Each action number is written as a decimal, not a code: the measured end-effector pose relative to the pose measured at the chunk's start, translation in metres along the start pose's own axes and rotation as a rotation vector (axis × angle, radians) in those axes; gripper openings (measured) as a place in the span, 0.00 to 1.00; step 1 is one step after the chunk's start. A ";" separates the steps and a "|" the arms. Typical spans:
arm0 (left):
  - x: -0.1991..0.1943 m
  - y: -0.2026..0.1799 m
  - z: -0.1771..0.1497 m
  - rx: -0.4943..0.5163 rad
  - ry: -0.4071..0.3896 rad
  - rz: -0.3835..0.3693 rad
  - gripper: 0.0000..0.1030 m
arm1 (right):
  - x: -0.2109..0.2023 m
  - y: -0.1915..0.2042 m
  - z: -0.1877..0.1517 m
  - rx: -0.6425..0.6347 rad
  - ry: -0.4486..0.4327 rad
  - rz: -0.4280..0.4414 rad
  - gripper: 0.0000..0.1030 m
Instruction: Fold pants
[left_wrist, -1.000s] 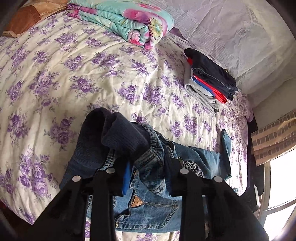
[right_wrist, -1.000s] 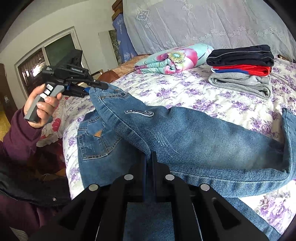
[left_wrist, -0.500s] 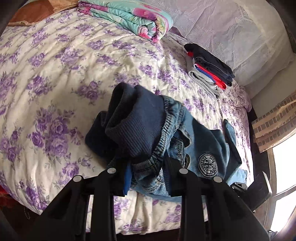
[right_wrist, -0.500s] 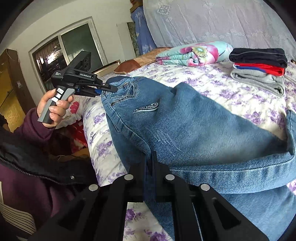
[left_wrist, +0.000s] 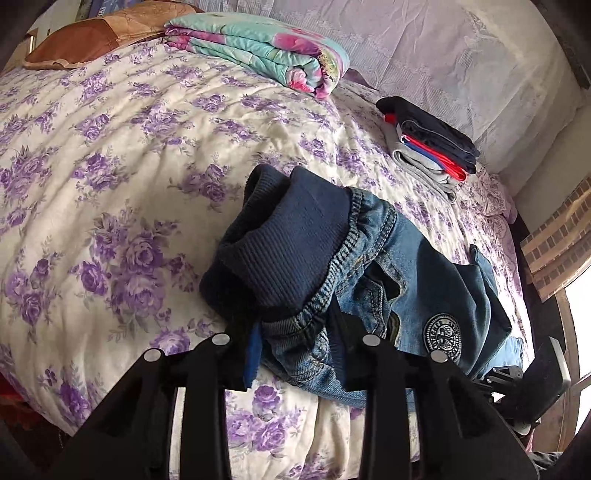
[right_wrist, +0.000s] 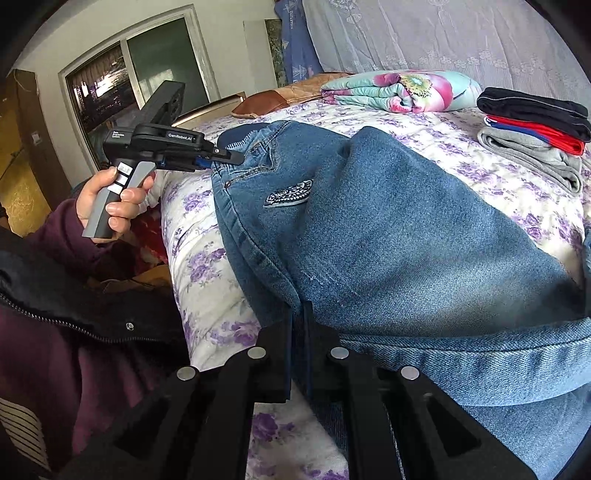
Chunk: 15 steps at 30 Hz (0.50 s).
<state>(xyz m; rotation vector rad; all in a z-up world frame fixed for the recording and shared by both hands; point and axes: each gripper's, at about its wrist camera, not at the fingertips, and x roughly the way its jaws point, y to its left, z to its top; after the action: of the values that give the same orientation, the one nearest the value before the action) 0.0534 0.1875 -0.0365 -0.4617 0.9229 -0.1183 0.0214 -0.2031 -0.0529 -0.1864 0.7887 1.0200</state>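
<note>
Blue jeans with a navy ribbed waistband and a round patch lie folded lengthwise on the floral bed. My left gripper is shut on the waistband and holds it a little above the bed's near edge; it also shows in the right wrist view, held by a hand. My right gripper is shut on the denim side seam lower down the leg.
A folded teal floral quilt lies at the far side of the bed. A stack of folded clothes sits at the back right. A brown pillow is at the far left. A window stands behind the person.
Both grippers have carried the jeans farther over the bed, away from the near edge. The upper leg now lies across the lower one, which is covered. Grips are unchanged.
</note>
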 end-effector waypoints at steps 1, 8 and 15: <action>-0.004 -0.001 0.000 0.003 -0.005 -0.001 0.32 | 0.000 -0.001 0.001 0.004 0.002 0.003 0.06; -0.055 -0.066 -0.009 0.173 -0.080 0.034 0.57 | -0.019 0.006 0.006 0.024 -0.043 -0.038 0.48; 0.037 -0.098 -0.023 0.250 0.112 -0.004 0.61 | -0.115 -0.044 0.045 0.339 -0.302 -0.518 0.97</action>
<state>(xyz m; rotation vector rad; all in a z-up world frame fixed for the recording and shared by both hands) 0.0675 0.0809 -0.0331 -0.2267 1.0018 -0.2617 0.0481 -0.2841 0.0470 0.0557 0.5813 0.4016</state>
